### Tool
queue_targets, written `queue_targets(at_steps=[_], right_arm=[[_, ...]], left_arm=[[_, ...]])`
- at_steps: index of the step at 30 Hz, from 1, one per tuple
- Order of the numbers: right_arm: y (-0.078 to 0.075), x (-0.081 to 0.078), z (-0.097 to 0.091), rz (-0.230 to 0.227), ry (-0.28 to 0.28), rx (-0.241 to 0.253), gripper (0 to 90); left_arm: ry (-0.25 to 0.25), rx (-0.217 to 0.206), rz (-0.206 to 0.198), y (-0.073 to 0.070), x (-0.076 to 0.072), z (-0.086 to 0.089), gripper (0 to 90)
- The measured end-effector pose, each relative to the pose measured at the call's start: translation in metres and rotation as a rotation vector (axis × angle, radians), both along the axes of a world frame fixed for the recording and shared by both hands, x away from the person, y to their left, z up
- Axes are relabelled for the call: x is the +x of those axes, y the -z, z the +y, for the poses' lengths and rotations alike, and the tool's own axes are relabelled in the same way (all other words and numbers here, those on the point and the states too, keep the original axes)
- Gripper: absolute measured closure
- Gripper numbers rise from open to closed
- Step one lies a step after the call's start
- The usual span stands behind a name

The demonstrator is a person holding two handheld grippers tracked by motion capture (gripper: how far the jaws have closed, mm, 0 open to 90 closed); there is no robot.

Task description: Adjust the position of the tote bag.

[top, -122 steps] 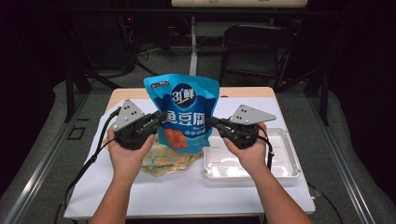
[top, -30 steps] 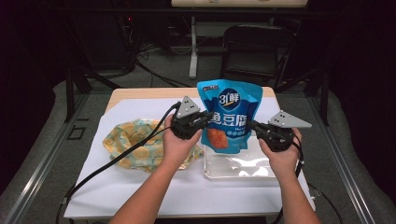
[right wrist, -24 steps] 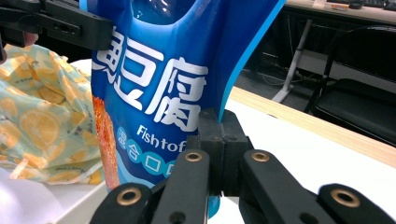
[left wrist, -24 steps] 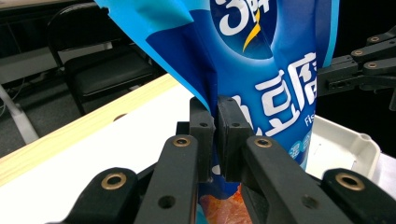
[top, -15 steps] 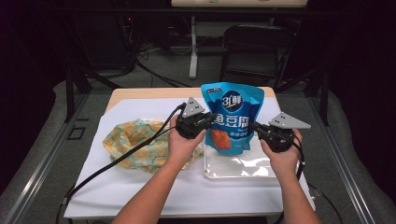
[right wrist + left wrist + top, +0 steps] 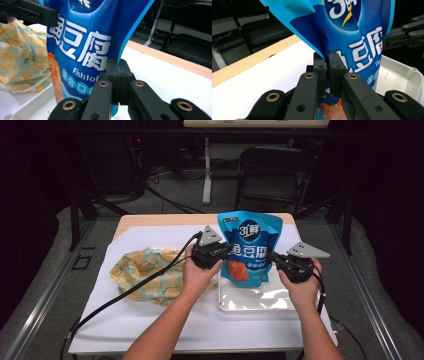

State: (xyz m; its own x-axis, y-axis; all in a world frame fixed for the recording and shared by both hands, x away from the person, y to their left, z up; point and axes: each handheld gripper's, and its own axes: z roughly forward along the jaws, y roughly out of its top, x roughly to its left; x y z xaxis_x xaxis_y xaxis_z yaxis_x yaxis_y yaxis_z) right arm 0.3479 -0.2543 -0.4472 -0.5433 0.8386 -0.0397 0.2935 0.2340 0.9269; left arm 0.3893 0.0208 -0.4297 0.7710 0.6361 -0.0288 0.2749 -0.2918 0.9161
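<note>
A blue snack bag [image 6: 250, 245] with white print and a picture of orange pieces hangs upright between my two grippers, its bottom just above the white tray [image 6: 227, 304]. My left gripper [image 6: 228, 251] is shut on the bag's left edge, and in the left gripper view the bag [image 6: 352, 30] sits pinched between the jaws of that gripper [image 6: 327, 62]. My right gripper [image 6: 272, 255] is shut on the right edge. In the right gripper view that gripper [image 6: 119, 67] clamps the bag [image 6: 82, 37] at its side seam.
A crumpled yellow-and-green patterned cloth [image 6: 145, 270] lies on the white table cover [image 6: 150, 330] left of the tray. The tray's rim [image 6: 402, 77] is below the bag. Cables trail from both grippers toward the table's front. A dark chair [image 6: 272, 175] stands behind the table.
Both grippers have carried the bag rightward from above the cloth to above the tray. Over the last second the bag has shifted slightly right and sunk a little.
</note>
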Motion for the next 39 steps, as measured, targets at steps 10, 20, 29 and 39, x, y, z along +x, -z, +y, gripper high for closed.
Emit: queue_targets(at_steps=[10,20,29,39], right_arm=[[0.010,0.005,0.000,0.024,0.007,-0.009,90.0],[0.019,0.008,0.002,0.037,0.008,-0.009,90.0],[0.023,0.010,-0.002,0.054,0.006,0.007,90.0],[0.023,0.011,-0.006,0.078,0.004,0.014,89.2]], left_arm=[[-0.006,0.042,0.010,0.009,0.002,-0.004,85.3],[-0.011,0.068,0.011,0.015,0.004,-0.005,85.3],[-0.001,0.064,0.013,0.017,0.003,-0.005,84.5],[0.010,0.062,0.017,0.017,0.002,-0.006,83.4]])
